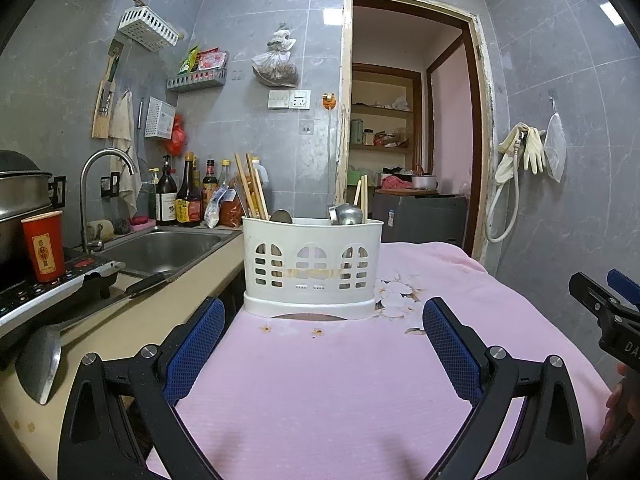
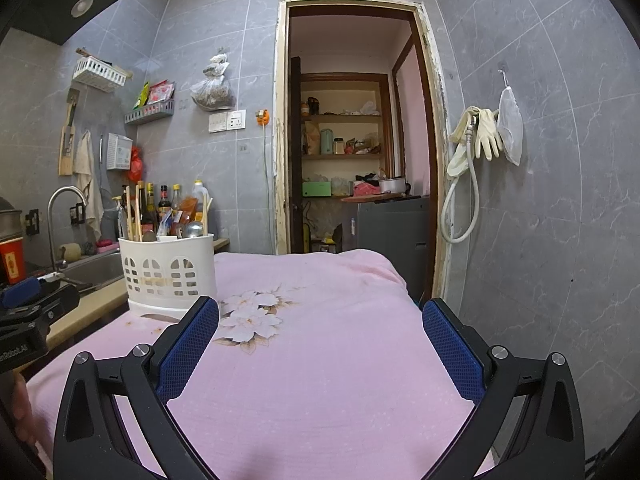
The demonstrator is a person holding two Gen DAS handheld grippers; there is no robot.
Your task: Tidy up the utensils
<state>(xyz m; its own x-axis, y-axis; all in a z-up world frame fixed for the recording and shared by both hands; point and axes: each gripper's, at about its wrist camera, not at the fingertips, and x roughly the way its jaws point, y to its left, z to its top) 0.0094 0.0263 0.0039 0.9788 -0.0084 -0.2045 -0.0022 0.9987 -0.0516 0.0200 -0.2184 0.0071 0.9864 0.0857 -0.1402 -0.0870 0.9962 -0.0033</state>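
Fingers spread wide on both tools, nothing held. Left gripper (image 1: pixel 324 344) hovers over the pink cloth (image 1: pixel 360 380) straight in front of the white caddy (image 1: pixel 312 264); right gripper (image 2: pixel 320 344) hangs off to the caddy's right, above the flower print (image 2: pixel 252 320).

Caddy stands upright near the cloth's left edge, close to the beige worktop (image 1: pixel 120 328). Inside: chopsticks (image 1: pixel 250 190) in the left compartment, a second pair (image 1: pixel 362 198) and a metal ladle bowl (image 1: pixel 349 214) at right. Cloth itself carries no loose utensils, so the sorting looks close to done (a judgement only). A metal spatula (image 1: pixel 40 364) lies on the worktop, well left of the left gripper.

Risks: the caddy is light and top-heavy with long chopsticks; a push from a finger could tip it off the edge toward the sink (image 1: pixel 168 250). The spatula lies flat, so it may slip from a shallow pinch.

Writing: red cup (image 1: pixel 43 246) bears a gold label, unreadable. Bottle labels (image 1: pixel 188 208) too small. Partial lettering "RobotAI" on the left gripper's body in the right wrist view.
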